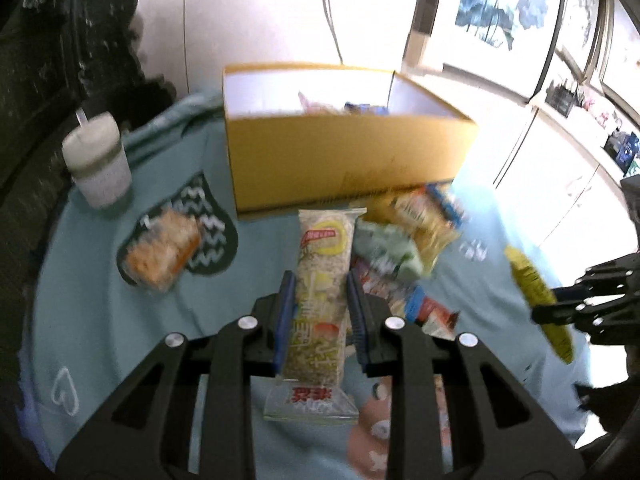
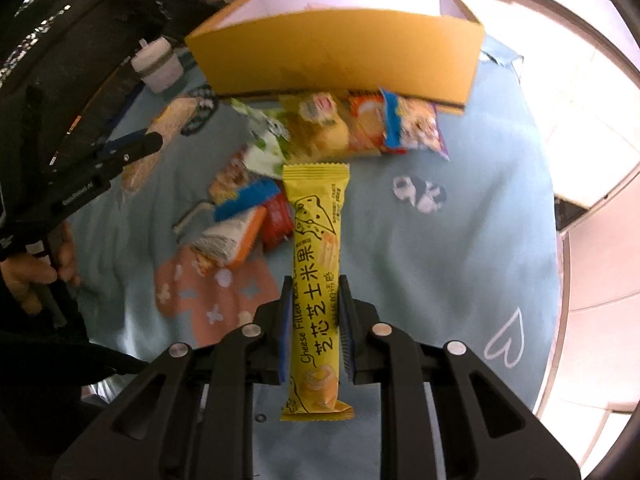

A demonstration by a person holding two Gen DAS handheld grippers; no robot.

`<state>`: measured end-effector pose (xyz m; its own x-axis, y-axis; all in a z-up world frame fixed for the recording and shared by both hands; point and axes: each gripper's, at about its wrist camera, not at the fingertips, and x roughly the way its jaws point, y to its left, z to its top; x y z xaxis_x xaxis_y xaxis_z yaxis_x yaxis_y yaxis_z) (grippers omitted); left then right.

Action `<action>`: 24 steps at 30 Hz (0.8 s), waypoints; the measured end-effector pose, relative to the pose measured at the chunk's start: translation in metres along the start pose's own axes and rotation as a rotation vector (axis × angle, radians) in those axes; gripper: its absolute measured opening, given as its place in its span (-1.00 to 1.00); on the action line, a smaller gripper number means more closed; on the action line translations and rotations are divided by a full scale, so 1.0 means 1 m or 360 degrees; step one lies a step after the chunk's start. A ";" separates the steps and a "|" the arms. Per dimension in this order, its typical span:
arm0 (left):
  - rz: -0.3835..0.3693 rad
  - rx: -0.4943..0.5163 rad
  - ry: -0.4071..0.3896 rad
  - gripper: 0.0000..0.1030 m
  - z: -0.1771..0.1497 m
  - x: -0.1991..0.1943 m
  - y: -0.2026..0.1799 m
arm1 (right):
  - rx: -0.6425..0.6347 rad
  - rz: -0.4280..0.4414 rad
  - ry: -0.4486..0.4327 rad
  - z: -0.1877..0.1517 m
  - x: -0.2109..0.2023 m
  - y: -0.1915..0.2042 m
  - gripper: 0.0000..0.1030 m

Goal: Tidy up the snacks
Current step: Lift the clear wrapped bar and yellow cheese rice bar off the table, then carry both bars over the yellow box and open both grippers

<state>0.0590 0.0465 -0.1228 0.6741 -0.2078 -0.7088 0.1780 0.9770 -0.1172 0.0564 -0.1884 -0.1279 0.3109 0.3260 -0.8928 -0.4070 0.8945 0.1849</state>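
My left gripper (image 1: 320, 280) is shut on a long clear-wrapped rice bar (image 1: 322, 276) and holds it above the blue cloth. My right gripper (image 2: 314, 284) is shut on a yellow cheese rice roll (image 2: 316, 248); it also shows at the right of the left wrist view (image 1: 534, 292). An open yellow cardboard box (image 1: 348, 156) stands ahead, with a few packets inside; it also shows in the right wrist view (image 2: 336, 64). A pile of loose snack packets (image 1: 400, 248) lies in front of the box, also in the right wrist view (image 2: 320, 128).
A white lidded cup (image 1: 98, 160) stands at the left by the table edge. An orange cracker pack (image 1: 162, 250) lies on a dark heart patch. The round table has a blue printed cloth (image 2: 460, 248). White cabinets stand at the right.
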 end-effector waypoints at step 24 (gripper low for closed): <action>-0.0008 0.0040 -0.0392 -0.49 0.156 -0.036 -0.036 | -0.0195 -0.0044 -0.0611 0.163 -0.128 0.001 -0.61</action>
<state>0.1396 0.0116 0.0155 0.8270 -0.2209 -0.5170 0.1977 0.9751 -0.1005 0.1557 -0.1791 0.0538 0.6121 0.4137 -0.6739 -0.4862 0.8690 0.0920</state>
